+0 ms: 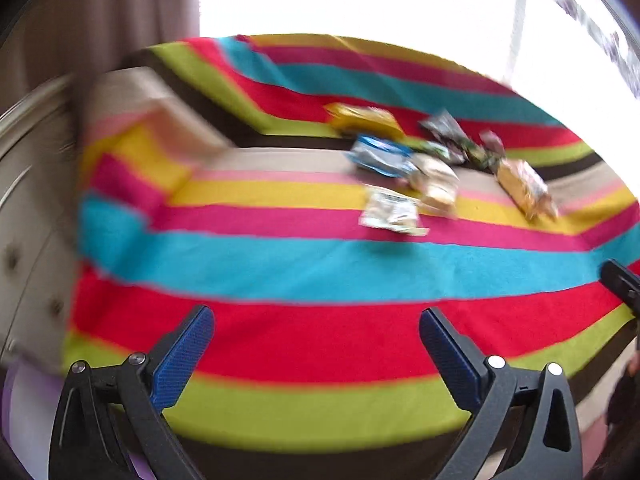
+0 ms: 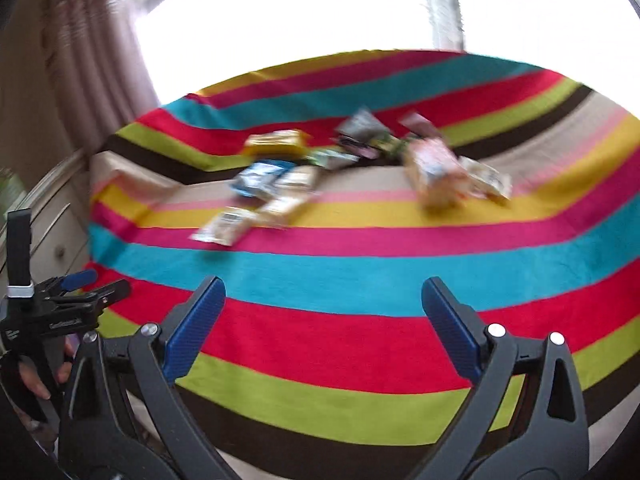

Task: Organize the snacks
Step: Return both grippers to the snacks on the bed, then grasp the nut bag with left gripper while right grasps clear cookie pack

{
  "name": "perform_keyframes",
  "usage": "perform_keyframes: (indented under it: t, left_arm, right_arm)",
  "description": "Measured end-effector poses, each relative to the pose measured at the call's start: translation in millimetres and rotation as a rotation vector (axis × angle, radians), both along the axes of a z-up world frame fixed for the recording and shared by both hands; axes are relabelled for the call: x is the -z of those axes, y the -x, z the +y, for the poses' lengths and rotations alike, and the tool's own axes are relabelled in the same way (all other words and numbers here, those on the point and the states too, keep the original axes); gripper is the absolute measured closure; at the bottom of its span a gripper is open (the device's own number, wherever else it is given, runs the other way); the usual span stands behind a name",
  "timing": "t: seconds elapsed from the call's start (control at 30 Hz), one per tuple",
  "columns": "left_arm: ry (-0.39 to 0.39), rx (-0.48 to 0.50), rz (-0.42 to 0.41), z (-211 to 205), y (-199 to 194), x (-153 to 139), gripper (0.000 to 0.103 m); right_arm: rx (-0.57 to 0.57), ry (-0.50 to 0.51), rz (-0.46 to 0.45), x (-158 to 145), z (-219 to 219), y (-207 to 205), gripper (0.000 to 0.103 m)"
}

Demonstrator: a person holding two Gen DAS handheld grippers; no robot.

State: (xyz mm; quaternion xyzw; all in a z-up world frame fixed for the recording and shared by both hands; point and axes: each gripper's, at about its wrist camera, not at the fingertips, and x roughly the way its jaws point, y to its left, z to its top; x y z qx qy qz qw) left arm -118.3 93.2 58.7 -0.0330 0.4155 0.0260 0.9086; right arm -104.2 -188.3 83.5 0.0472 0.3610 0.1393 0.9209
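Because nothing is sorted yet, we hold both tools spread and empty — left tool (image 1: 316, 322), right tool (image 2: 323, 294) — above the soft, brightly striped fleece blanket (image 1: 280, 320) on the bed. The crinkly foil and plastic snack packets (image 2: 340, 168) lie scattered mid-blanket — well beyond our blue ribbed pads (image 2: 196, 324).

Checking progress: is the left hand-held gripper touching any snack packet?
Apart. The left wrist view shows the left hand-held gripper open over bare striped blanket, packets farther off.
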Motion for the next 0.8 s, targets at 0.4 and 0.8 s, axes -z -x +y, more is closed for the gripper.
perform_keyframes:
  t: [0.4,0.8]
  left_arm:
    - [-0.065,0.069,0.049,-46,-114,30,0.000]
    - [0.008,-0.113,0.073,-7,-130,49,0.003]
  right_arm:
    - [0.007,0.004,0.064,27,-16,-24,0.004]
    - [-0.014,-0.045,0.184,37,66,-134,0.005]
